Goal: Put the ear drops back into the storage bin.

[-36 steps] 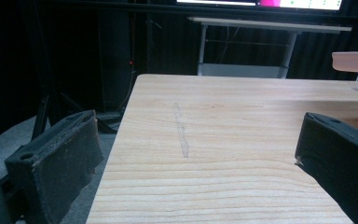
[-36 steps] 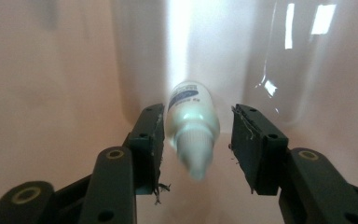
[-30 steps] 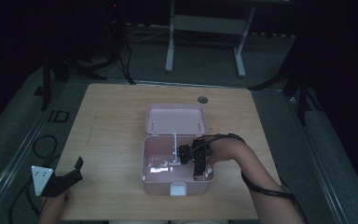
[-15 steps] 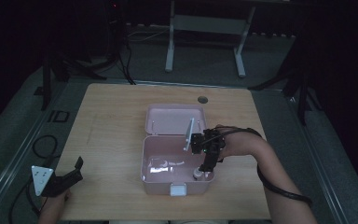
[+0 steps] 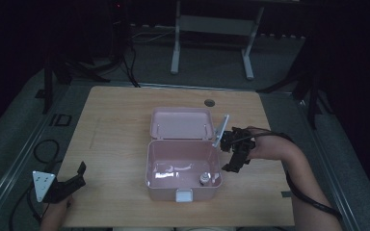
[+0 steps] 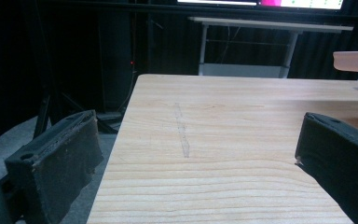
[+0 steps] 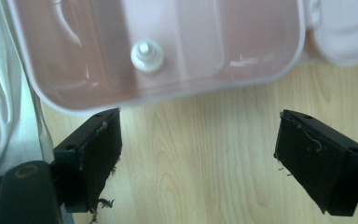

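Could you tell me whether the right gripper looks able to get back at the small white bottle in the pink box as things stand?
Probably yes: the right gripper hangs open beside the box, whose lid is up, leaving the bottle uncovered.

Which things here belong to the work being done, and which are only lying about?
Belong to the work:
pink box, lid open
small white bottle inside it
right claw, open, beside the box

Only lying about:
left claw, open
white stand
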Demonstrator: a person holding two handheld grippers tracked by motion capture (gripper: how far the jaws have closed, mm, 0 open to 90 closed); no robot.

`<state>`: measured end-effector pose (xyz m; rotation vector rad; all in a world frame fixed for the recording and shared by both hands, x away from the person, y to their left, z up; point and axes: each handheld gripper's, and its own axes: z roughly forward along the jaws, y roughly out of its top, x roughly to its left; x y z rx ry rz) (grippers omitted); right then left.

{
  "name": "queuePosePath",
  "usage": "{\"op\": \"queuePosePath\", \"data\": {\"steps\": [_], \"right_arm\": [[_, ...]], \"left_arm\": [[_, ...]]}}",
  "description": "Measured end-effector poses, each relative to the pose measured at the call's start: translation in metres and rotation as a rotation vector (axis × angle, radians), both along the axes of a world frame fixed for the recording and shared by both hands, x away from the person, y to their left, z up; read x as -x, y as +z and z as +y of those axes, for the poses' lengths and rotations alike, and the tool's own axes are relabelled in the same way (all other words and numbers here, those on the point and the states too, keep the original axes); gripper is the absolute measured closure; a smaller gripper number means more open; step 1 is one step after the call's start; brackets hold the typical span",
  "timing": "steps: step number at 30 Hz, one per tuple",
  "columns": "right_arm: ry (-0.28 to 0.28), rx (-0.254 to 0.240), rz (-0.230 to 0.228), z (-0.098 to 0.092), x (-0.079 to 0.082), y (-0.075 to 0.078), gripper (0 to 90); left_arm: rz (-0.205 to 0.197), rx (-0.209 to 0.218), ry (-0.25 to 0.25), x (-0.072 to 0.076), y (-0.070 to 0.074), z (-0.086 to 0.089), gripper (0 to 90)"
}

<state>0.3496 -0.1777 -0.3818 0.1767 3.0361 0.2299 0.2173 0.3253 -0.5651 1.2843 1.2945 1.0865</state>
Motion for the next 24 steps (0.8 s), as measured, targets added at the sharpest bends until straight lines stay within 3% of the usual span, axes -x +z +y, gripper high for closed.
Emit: {"op": "queuePosePath", "data": {"steps": [7,13,19,24], "right_arm": [[-0.051,-0.014,0.017,-0.024,-0.002,-0.018,14.8],[-0.095,-0.062,0.018,-0.04,-0.005,-0.038,14.9],[-0.132,-0.071,0.032,-0.054,-0.005,-0.062,15.0],[-0.155,-0.115,0.018,-0.07,-0.004,-0.082,15.0]], "left_arm": [[0.001,0.0,0.001,0.0,0.0,0.0,0.4],[0.001,0.0,0.0,0.0,0.0,0.0,0.4],[0.0,0.002,0.0,0.0,0.0,0.0,0.4],[0.0,0.0,0.0,0.0,0.0,0.0,0.4]]}}
